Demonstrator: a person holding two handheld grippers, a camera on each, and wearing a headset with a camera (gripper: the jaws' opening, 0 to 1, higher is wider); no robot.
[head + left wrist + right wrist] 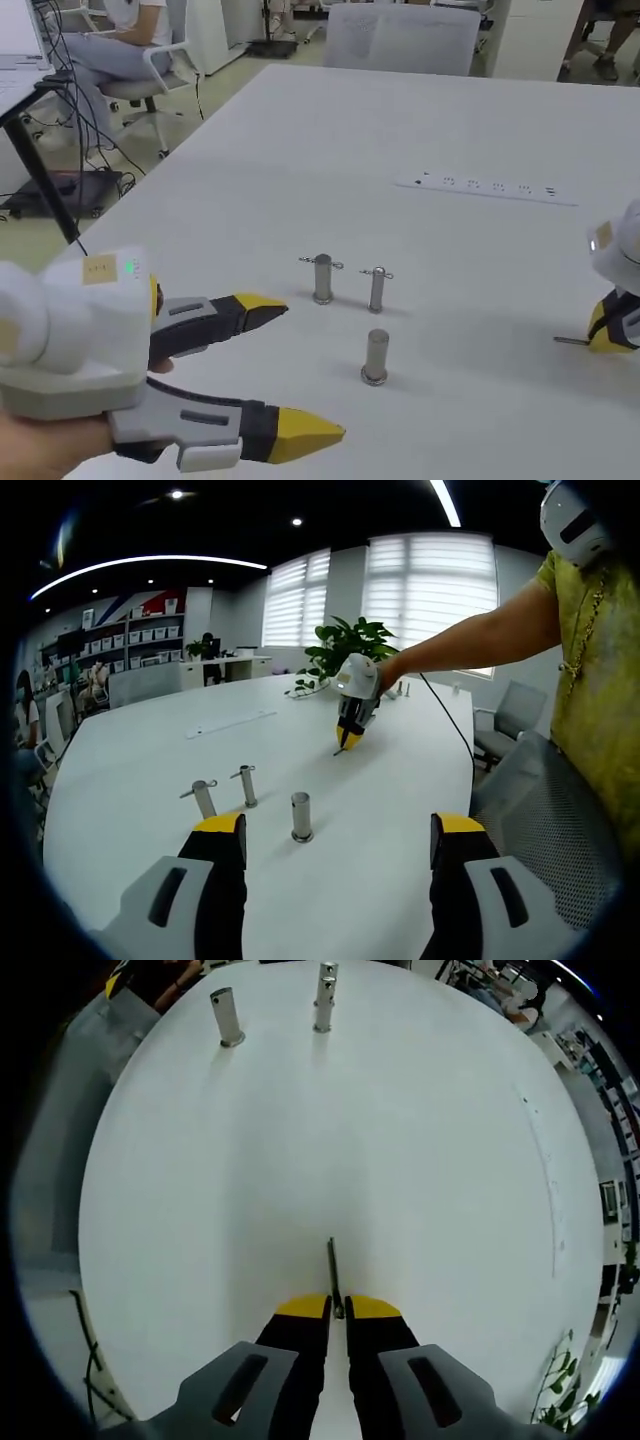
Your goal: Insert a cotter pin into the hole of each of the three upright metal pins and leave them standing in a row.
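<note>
Our left claw hovers with its jaws wide apart above the tabletop, toward its near edge. Our right claw is clamped on a loose cotter pin, which points out ahead of the jaws, low at the tabletop and well apart from the three upright pins. The left pin and the right pin stand side by side, their fitted cotter pins crosswise near the tops. The bare pin stands alone, nearer the near edge.
</note>
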